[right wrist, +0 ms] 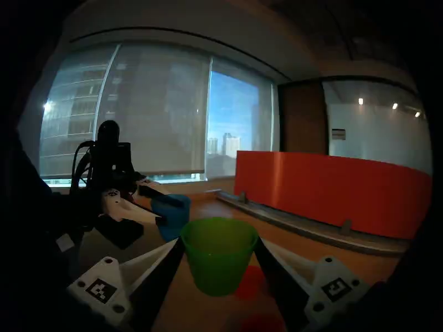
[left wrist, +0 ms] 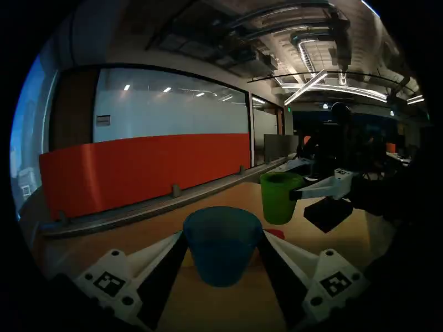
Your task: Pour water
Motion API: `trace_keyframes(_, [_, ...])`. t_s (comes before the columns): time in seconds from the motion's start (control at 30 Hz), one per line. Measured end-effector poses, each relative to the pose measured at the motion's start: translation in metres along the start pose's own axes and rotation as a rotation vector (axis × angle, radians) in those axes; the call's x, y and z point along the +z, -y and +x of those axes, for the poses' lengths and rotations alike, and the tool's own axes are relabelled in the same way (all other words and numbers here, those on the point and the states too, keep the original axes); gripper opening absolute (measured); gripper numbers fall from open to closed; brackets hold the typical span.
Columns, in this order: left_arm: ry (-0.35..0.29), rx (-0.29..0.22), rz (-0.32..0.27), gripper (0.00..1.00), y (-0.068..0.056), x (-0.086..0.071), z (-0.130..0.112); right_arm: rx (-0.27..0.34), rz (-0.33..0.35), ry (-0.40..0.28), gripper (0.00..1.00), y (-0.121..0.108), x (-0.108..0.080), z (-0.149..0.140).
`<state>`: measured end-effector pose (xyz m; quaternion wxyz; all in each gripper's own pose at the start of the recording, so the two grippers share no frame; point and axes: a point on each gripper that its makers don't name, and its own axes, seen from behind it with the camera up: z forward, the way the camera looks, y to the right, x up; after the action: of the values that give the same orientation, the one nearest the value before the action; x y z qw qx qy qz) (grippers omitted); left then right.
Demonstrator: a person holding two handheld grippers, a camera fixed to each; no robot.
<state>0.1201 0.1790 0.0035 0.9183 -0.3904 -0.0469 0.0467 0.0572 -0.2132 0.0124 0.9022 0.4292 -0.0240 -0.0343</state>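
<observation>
Between left fingers [left wrist: 148,256], blue cup [left wrist: 221,246].

Cups: 2, i.e. 1 blue cup [left wrist: 222,246] + 1 green cup [left wrist: 278,196]. Grippers: 2, left gripper [left wrist: 222,235] & right gripper [right wrist: 219,243], 1 cup btwn the fingers of ea. Red patch [right wrist: 252,282] on desk [right wrist: 288,238]: 1. Orange panel [left wrist: 149,169] by desk's far edge: 1.

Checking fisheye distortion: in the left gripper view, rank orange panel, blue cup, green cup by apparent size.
1. orange panel
2. blue cup
3. green cup; it is farther off, so the cups may truly match.
</observation>
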Motion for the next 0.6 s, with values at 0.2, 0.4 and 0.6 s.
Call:
trace_keyframes(0.2, [-0.011,0.013,-0.001,0.86,0.001,0.001,0.008,0.010,0.014,-0.002,0.92,0.002,0.002,-0.004])
trace_keyframes(0.4, [-0.018,0.038,0.011,0.86,0.004,0.003,0.016,0.008,0.023,0.009,0.92,0.006,0.006,-0.009])
trace_keyframes(0.6, [-0.023,0.070,0.020,0.86,0.005,0.004,0.023,0.012,0.042,0.017,0.92,0.013,0.009,-0.012])
